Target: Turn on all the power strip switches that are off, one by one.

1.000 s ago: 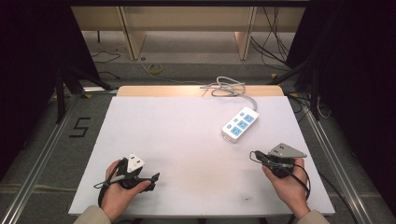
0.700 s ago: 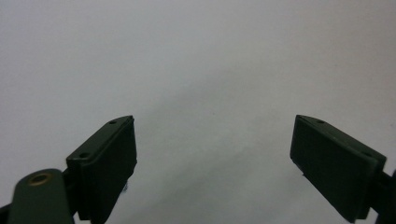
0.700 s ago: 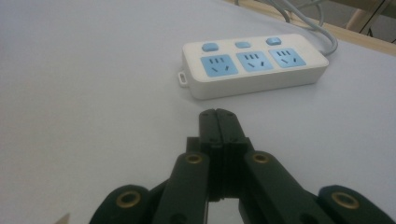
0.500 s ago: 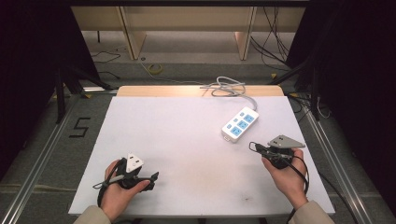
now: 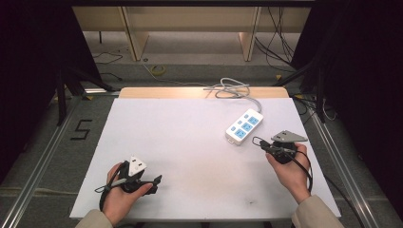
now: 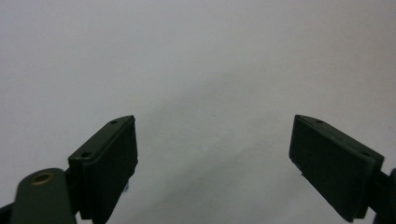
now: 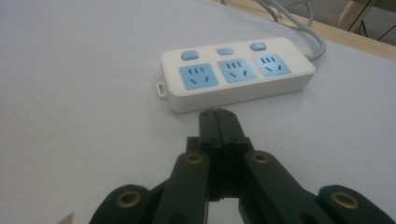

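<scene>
One power strip (image 7: pixel 236 72), three blue sockets, three switches, just ahead of right gripper (image 7: pixel 218 116) jaws, pressed closed, empty. Left gripper (image 6: pixel 215 154) jaws wide apart over bare white surface (image 6: pixel 196 60).

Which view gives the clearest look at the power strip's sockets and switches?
The right gripper view: the power strip lies close ahead of the shut right gripper, with three blue sockets and three blue switches plainly visible. The high view shows the strip small, with its cable coiled at the table's far edge. The left gripper view faces bare table.
</scene>
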### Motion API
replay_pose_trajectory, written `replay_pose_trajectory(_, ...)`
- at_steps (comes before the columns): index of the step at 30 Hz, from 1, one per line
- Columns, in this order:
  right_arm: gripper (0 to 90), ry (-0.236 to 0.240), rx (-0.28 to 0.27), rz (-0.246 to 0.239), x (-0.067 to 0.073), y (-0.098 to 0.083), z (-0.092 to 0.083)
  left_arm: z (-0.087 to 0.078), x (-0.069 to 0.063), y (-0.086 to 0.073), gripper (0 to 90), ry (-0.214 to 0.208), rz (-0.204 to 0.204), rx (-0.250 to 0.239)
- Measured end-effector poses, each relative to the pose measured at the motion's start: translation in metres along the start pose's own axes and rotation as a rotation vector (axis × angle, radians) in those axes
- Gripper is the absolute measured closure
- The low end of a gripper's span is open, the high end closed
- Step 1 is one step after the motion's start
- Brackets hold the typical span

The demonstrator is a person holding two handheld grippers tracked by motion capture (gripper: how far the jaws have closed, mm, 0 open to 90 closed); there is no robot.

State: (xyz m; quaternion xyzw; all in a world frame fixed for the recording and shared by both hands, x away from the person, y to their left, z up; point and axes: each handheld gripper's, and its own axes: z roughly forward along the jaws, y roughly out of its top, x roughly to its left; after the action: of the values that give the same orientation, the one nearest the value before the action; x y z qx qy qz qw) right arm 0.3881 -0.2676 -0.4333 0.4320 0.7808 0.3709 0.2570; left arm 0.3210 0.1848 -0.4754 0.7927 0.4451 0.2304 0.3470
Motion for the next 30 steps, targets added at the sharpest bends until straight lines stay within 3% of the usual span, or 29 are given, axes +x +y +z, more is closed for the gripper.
replay_pose_trajectory(17,90.0,-0.015,0.026,0.001,-0.013,0.024,0.020,0.001,0.001,0.000,15.1,0.003,0.000,-0.001)
replay_pose_trajectory(30,90.0,-0.017,0.033,0.000,-0.016,0.034,0.032,0.000,0.001,0.000,15.1,0.001,0.000,-0.005)
